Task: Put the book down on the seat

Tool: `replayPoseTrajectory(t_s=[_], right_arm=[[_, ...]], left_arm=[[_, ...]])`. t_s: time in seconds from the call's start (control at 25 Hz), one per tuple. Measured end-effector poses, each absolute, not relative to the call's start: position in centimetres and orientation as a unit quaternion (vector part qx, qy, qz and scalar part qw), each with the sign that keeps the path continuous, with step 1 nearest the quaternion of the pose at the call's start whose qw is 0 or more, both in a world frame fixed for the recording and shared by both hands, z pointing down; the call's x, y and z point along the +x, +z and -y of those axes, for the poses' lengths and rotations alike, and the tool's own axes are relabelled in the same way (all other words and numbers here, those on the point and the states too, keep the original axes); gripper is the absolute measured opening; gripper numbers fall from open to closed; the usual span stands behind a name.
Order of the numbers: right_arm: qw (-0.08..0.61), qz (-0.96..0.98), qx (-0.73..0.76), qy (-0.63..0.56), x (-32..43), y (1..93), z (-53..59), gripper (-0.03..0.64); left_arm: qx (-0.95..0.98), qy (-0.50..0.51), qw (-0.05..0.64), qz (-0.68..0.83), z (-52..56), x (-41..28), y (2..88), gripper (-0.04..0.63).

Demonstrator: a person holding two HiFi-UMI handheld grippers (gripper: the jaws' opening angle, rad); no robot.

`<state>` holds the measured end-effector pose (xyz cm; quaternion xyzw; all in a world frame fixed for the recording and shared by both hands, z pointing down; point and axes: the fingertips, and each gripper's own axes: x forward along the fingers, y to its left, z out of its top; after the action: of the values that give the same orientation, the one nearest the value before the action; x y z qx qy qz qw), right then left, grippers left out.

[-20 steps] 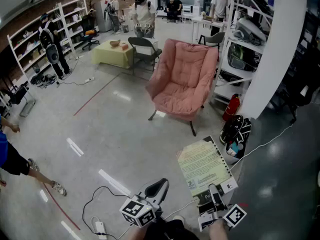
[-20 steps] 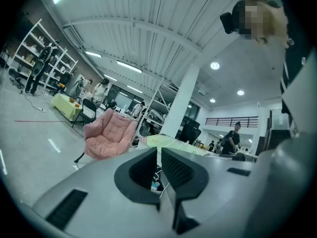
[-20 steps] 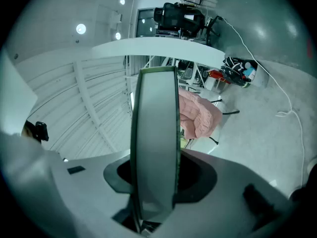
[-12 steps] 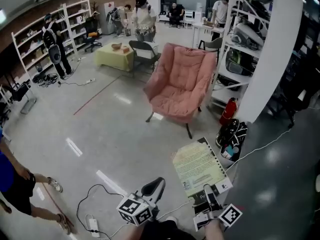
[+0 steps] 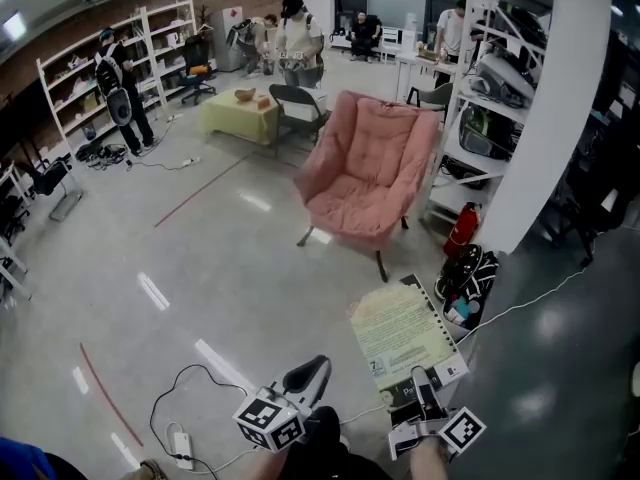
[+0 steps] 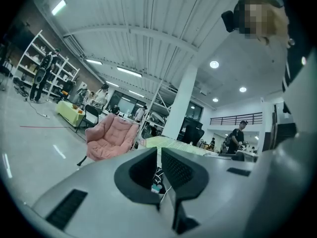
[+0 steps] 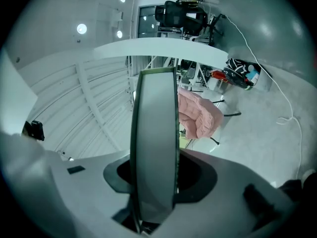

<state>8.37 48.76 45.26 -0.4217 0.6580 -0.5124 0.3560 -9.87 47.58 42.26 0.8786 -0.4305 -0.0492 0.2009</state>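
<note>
- Right gripper [image 5: 424, 404]: at 5 o'clock in the head view. My jaws are clenched on the near end of the book, a grip unchanged over the last second.
- Book [image 5: 400, 333]: pale green cover, carried flat and level above the floor [image 5: 200, 268]. Its far end points to 12 o'clock, and it is not yet over the chair.
- Left gripper [image 5: 310, 376]: at 9 o'clock of the right one. My jaws are drawn together to a thin slit with nothing between them.
- Pink armchair [image 5: 372, 138]: at 12 o'clock of the book and well apart from it. Its seat [image 5: 348, 213] is bare, and its place in the view has hardly altered.
- Person in blue [image 5: 20, 460]: has slipped to the 7 o'clock corner.
- Assessment: I judge this the carry stage, with little ground gained. The approach and the set-down remain.
</note>
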Motion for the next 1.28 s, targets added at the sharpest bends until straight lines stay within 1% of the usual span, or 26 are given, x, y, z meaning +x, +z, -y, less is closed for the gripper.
replayPoseTrajectory(t_s=[0.64, 0.92, 1.04, 1.28], right_arm=[[0.341, -0.65, -0.457, -0.502, 9.8, 46.2, -44.0, 0.165], [0.346, -0.648, -0.476, -0.483, 10.6, 46.2, -38.8, 0.164], [0.358, -0.64, -0.476, -0.485, 10.6, 46.1, -36.1, 0.164], [0.357, -0.64, -0.483, -0.479, 10.5, 45.8, -31.0, 0.164]], left_arm=[[0.876, -0.042, 0.216, 0.429, -41.8, -8.3, 43.5, 0.026], [0.881, -0.047, 0.219, 0.416, -36.1, -7.9, 43.8, 0.009], [0.886, -0.042, 0.216, 0.407, -33.2, -7.6, 43.8, 0.009], [0.894, -0.039, 0.212, 0.392, -27.9, -7.1, 43.0, 0.009]])
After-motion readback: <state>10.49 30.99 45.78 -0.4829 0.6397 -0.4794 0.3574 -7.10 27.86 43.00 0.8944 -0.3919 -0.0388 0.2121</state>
